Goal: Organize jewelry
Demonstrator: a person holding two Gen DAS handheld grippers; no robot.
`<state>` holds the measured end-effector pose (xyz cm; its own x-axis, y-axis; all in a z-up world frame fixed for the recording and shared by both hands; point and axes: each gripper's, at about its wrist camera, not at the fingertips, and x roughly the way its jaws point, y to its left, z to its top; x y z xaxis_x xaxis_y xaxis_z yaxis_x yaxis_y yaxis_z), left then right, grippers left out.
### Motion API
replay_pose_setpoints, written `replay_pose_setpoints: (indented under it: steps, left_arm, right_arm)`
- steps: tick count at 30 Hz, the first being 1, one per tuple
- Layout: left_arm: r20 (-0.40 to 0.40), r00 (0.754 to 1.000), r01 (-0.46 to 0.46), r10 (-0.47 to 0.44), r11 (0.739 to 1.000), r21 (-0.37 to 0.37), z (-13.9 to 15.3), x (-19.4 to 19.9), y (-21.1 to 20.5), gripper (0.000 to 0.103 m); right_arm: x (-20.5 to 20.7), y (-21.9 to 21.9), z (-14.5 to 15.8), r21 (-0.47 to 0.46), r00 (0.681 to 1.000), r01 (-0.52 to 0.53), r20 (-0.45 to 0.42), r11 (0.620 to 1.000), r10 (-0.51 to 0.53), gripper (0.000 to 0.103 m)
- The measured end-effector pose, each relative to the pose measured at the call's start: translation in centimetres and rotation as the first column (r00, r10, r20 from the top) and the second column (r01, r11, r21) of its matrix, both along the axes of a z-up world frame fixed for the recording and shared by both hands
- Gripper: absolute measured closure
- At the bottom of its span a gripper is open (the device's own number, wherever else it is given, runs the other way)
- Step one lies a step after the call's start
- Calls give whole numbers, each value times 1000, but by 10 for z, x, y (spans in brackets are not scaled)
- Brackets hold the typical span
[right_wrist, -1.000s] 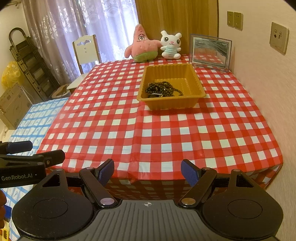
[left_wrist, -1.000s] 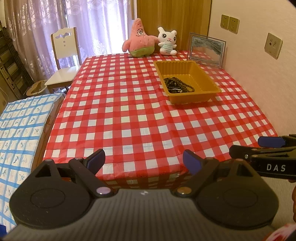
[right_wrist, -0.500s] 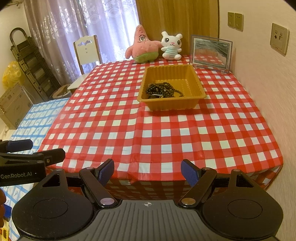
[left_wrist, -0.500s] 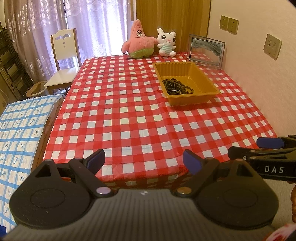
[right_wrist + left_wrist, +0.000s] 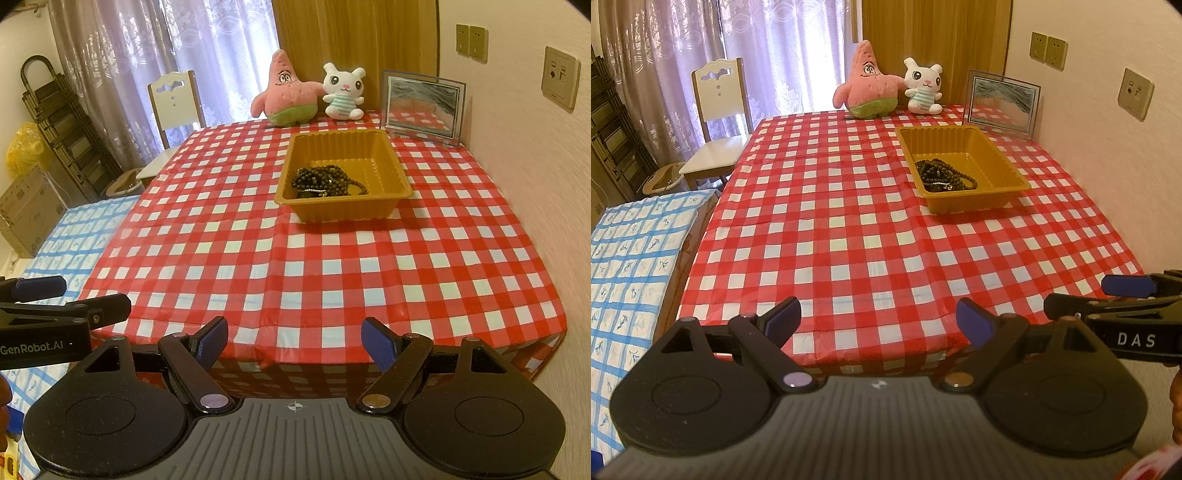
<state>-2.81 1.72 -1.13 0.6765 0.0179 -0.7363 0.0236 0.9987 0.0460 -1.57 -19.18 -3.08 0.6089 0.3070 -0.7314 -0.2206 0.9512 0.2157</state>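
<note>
Red-and-white checked cloth covers the table (image 5: 849, 236) that fills the left wrist view. The left tool (image 5: 878, 320) hangs over the table's near edge with its blue pads spread wide and nothing between them. Well ahead of it and off to its right sits a mustard-yellow tray (image 5: 1004, 162), and a heap of dark beaded jewelry (image 5: 943, 174) lies in the tray's near end. Beyond the tray stand a pink star plush (image 5: 866, 85), a white bunny plush (image 5: 923, 86) and a framed picture (image 5: 1001, 103). The right tool (image 5: 1126, 291) pokes in from the right side. In the right wrist view the right tool (image 5: 294, 343) is likewise released, pads apart and empty, over the near table edge (image 5: 332, 332). The tray (image 5: 384, 210) lies straight ahead of it, well apart, with the jewelry (image 5: 327, 181) toward its near left corner. The left tool (image 5: 55, 299) shows at the left border.
</note>
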Motion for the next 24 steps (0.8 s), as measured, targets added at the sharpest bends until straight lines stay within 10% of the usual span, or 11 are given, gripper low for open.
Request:
replay_pose_setpoints:
  steps: [24]
  left_arm:
    - [4, 1000, -1, 1, 1000, 1, 3, 3, -2, 13]
  right_arm:
    - [1, 2, 1, 1, 1000, 0, 2, 1000, 0, 24]
